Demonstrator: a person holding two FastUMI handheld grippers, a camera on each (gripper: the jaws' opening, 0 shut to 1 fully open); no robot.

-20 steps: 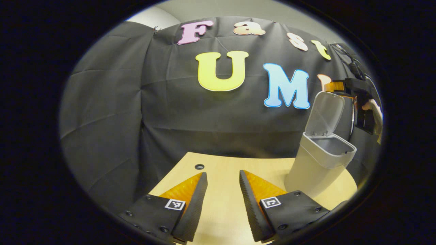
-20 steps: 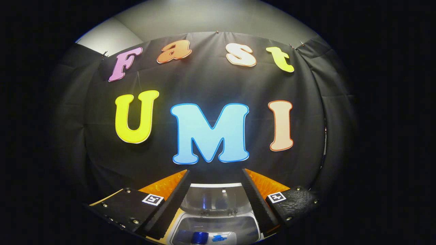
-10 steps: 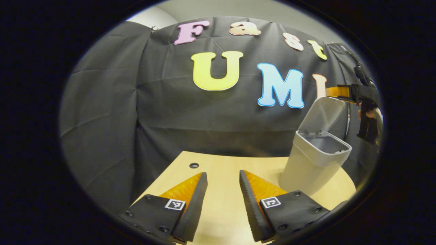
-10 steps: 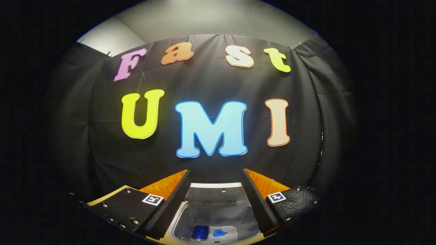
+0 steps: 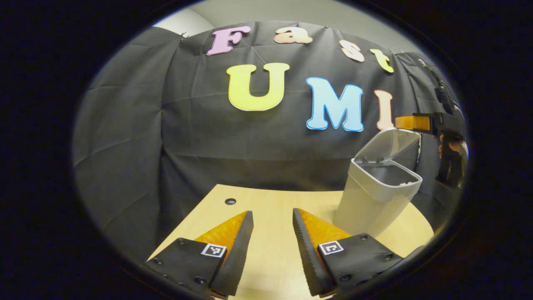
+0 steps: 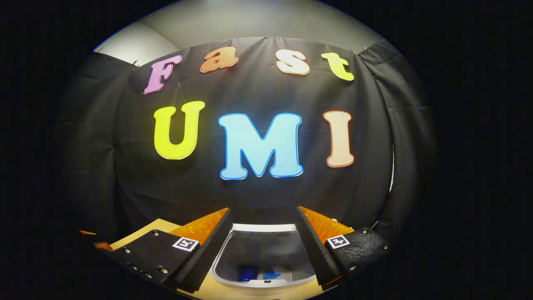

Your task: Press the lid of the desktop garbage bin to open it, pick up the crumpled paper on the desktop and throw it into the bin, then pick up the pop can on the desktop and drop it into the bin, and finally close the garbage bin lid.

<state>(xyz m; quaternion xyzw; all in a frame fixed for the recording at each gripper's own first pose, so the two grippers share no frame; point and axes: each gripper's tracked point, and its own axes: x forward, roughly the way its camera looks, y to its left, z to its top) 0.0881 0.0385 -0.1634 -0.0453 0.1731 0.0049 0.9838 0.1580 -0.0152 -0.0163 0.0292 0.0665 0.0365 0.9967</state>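
- Resting on a pale wooden table [image 5: 266, 200], grey bin [image 5: 370, 200] at the right, lid [image 5: 387, 143] tilting half-raised
- Hovering low over bare tabletop, left gripper [image 5: 272, 233] gaping, gripping nothing
- Poising above the lid, right gripper [image 6: 263, 233] gaping, empty
- Lying inside the bin, blue can [image 6: 247, 273]

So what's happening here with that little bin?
A person is closing the small grey plastic desktop bin. The right hand-held gripper, jaws open, rests on the raised lid, which stands half-tilted. Something blue lies inside. The left hand-held gripper hovers open over the light wooden table.
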